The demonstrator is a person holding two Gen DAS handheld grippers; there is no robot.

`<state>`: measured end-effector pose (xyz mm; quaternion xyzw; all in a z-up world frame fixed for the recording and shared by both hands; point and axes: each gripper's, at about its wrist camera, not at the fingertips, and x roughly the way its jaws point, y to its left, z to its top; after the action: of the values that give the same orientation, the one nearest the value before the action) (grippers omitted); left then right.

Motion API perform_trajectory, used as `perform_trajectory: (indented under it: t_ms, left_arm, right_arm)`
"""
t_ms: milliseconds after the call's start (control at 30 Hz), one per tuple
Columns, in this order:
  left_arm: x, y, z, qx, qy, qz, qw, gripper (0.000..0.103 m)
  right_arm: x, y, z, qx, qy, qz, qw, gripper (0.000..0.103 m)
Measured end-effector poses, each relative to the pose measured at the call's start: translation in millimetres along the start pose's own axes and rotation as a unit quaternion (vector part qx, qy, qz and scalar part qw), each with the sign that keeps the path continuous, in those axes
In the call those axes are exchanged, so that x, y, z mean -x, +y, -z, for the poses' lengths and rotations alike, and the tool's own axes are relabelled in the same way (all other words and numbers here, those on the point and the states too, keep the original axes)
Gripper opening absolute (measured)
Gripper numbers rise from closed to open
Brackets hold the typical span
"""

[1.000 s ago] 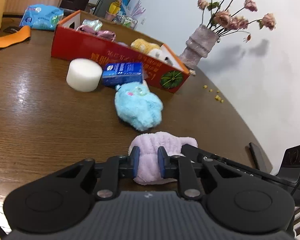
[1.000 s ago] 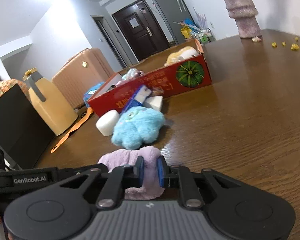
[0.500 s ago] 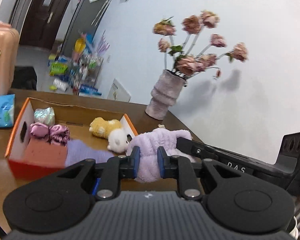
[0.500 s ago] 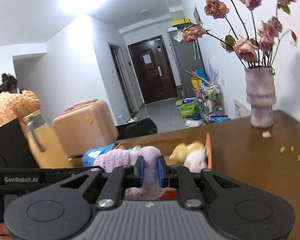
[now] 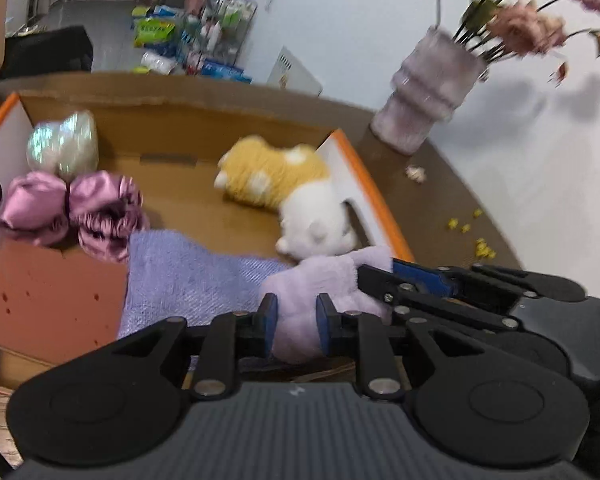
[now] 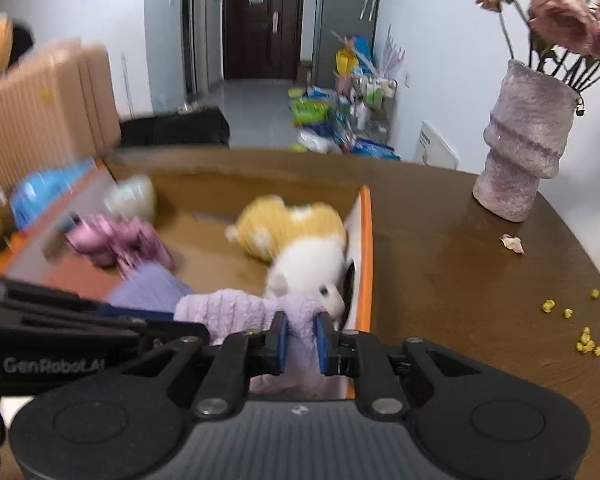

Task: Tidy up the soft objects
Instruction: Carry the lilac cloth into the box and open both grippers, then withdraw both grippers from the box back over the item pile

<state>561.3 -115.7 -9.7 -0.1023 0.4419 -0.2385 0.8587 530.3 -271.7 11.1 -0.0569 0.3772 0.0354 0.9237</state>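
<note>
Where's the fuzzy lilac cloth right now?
The lilac cloth hangs pinched between the left gripper and right gripper, over the near right corner of the cardboard box, beside the white plush.

A ribbed mauve vase [image 6: 526,152] of faded pink roses [image 6: 560,16] stands on the brown surface [image 6: 460,272], ahead and to the right of the claw. Nearer on that side lie a fallen petal [image 6: 512,243] and yellow crumbs [image 6: 580,332]. Far ahead, a dark door [image 6: 256,20]; bright packets [image 6: 340,116] clutter the floor. A tan suitcase [image 6: 48,108] stands ahead-left.
</note>
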Motion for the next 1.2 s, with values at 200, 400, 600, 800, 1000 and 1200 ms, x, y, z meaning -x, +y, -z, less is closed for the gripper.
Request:
perform_trajectory:
  t_ms: [200, 400, 600, 800, 1000, 1200]
  left_arm:
    - [1, 6, 3, -0.012, -0.007, -0.016, 0.9998, 0.038]
    - [67, -10, -10, -0.055, -0.066, -0.057, 0.9947, 0.044]
    - [145, -31, -8, -0.128, -0.139, -0.142, 0.9717, 0.071]
    - [190, -35, 21, -0.132, -0.190, -0.198, 0.9524, 0.092]
    - [218, -36, 64, -0.119, -0.247, -0.216, 0.9371, 0.101]
    - [243, -31, 142, -0.092, -0.302, -0.208, 0.9257, 0.103]
  right_arm:
    - [-5, 2, 5, 0.023, 0.004, 0.016, 1.000, 0.021]
    - [45, -1, -18, 0.036, -0.036, 0.016, 0.999, 0.032]
    - [116, -11, -39, 0.015, -0.076, 0.002, 0.997, 0.047]
    - [166, 0, -25, 0.003, -0.144, 0.007, 0.990, 0.088]
    - [190, 18, 9, -0.016, -0.185, -0.013, 0.983, 0.088]
    - [228, 35, 93, -0.064, -0.287, -0.027, 0.955, 0.092]
